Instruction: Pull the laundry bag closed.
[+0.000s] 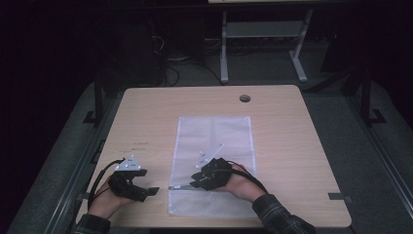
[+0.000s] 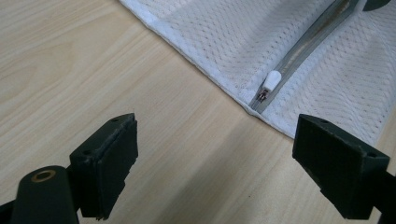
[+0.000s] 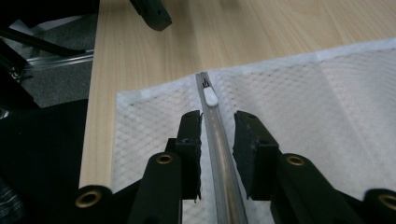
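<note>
One wooden table [image 1: 292,146] with a pale, fine grain carries everything, and I give each place relative to the white mesh bag [image 1: 214,136] that lies flat near its middle. At the far edge of the table, beyond the bag, there is a small round hole [image 1: 245,98].

The bag is a long rectangle of thin net fabric with a woven honeycomb pattern and a smooth white hem. It looks flat; whether something is inside I cannot tell. A grey zipper [image 3: 223,154] runs across the bag near its end closest to the person, and its small white rounded pull [image 3: 210,97] sits at the left end of the zipper, close to the hem.

The left gripper [image 2: 215,163] rests on the bare wood just left of the bag, its two black blocky jaws standing wide apart with nothing between them; the pull [image 2: 271,80] is a little ahead of them. The right gripper [image 3: 217,140] is over the bag, its jaws narrow on both sides of the zipper strip, just behind the pull, not pressing it.
</note>
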Tool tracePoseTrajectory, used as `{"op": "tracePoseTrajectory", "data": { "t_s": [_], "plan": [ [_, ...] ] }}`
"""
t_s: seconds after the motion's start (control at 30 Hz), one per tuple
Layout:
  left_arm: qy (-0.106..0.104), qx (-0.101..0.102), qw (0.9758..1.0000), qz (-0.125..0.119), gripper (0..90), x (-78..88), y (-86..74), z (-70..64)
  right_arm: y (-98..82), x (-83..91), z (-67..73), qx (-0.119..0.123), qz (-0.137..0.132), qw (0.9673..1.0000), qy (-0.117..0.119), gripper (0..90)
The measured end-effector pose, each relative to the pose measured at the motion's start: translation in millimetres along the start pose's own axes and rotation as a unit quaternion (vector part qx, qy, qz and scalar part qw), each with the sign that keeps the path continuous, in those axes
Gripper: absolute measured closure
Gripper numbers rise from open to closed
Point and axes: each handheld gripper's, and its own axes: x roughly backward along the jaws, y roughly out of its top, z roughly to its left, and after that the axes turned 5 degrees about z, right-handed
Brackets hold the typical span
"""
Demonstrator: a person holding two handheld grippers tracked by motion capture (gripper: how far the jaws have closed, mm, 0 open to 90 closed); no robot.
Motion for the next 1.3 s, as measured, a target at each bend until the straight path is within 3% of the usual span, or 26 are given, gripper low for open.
{"op": "tracePoseTrajectory", "data": {
  "t_s": [0.43, 0.9, 1.03, 1.2, 1.3],
  "plan": [
    [-0.003, 0.001, 1.0000, 0.000, 13.6, -0.2, 0.3, -0.6, 21.6, -36.4, -1.2, 0.027, 0.014, 0.9993, 0.022, 74.9],
    [-0.006, 0.001, 1.0000, 0.002, 13.6, -0.8, 0.0, -0.3, 28.8, -61.6, -5.5, 0.037, 0.041, 0.9983, 0.021, 74.8],
    [-0.007, 0.003, 1.0000, 0.002, 13.5, -0.4, -0.2, -0.3, 27.9, -66.4, -6.6, 0.043, 0.049, 0.9977, 0.021, 70.4],
    [-0.009, 0.003, 0.9999, 0.006, 13.5, -1.6, -0.9, -0.1, 26.2, -69.8, -6.0, 0.050, 0.059, 0.9968, 0.020, 56.5],
    [-0.009, 0.003, 0.9999, 0.006, 13.5, -1.5, -0.8, -0.3, 25.4, -70.1, -5.9, 0.055, 0.060, 0.9966, 0.017, 56.6]
  ]
}}
